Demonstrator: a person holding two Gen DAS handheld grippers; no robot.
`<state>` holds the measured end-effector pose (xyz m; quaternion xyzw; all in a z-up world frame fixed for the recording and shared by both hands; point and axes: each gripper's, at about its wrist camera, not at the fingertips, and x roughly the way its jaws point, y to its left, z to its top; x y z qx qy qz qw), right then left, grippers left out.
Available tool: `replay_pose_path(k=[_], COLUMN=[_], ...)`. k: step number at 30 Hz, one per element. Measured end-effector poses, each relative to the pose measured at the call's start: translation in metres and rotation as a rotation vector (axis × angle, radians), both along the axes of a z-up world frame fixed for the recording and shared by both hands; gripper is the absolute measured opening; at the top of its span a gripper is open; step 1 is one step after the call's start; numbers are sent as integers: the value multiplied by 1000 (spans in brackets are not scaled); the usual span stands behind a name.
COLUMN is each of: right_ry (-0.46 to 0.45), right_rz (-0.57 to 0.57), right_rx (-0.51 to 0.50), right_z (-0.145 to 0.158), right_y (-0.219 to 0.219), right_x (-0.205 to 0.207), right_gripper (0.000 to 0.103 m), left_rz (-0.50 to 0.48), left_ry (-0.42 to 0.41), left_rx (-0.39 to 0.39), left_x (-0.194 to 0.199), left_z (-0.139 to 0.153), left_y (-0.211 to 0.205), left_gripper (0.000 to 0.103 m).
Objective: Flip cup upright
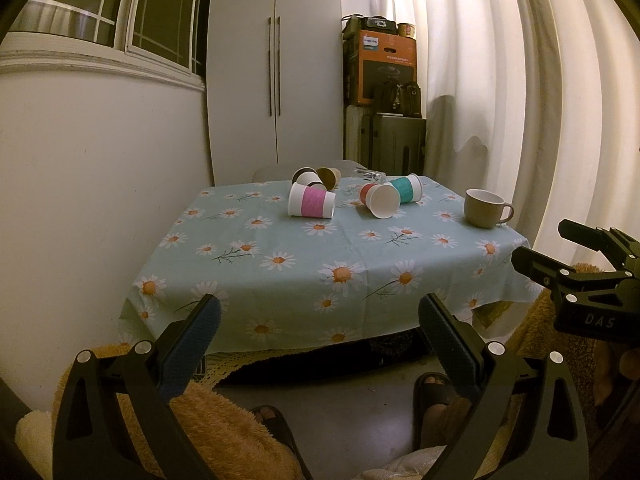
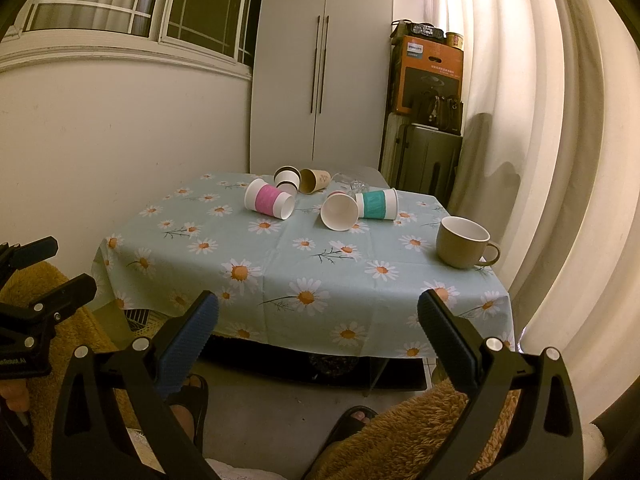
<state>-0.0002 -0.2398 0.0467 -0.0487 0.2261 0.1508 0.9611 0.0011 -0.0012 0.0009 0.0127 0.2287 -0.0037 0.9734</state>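
Cups lie tipped on the table, well ahead of both sets of jaws; only the mug stands upright. The left gripper and right gripper are spread wide, empty. Nothing is grasped yet; an approach to the pink cup is judged next.

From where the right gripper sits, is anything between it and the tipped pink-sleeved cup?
Nothing visible: only bare daisy tablecloth lies between the open right gripper and the pink-sleeved cup. The upright mug stands off right.
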Motion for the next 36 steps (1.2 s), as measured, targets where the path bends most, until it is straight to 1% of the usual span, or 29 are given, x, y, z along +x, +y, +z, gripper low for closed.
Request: replay_pose_path(k=[11,13,17,19,21,25,28,32,36], right_ry=[6,19,43,45,49,56,66,82,106], right_rz=[7,15,56,69,73,102,150,218,321], right_rx=[-5,6,29,21,-5,-16,-44,-97,-124], right_z=[-3,-3,5,11,18,30,37,42,52], right_y=[8,8,11,13,19,28,37,48,58], right_x=[0,0,7,15,28,50,75,114,161], right_gripper=[98,98,98,98,98,98,98,98,98], left_rz=[-7,-26,-29,-36,-47,-54,-68,-68,-51], left_ry=[12,9,1,4,27,52,82,110,130], left_rx=[-15,-29,-34,-33,-35,-53,-66,-63,-58], left_x=[2,5,12,20,33,58,81,118,153], left_z=[3,7,19,25,30,38,42,47,48], left_y=[-5,-8,-6,-6,-2,7,15,22,28], left_gripper=[96,96,96,96,96,96,96,96,96])
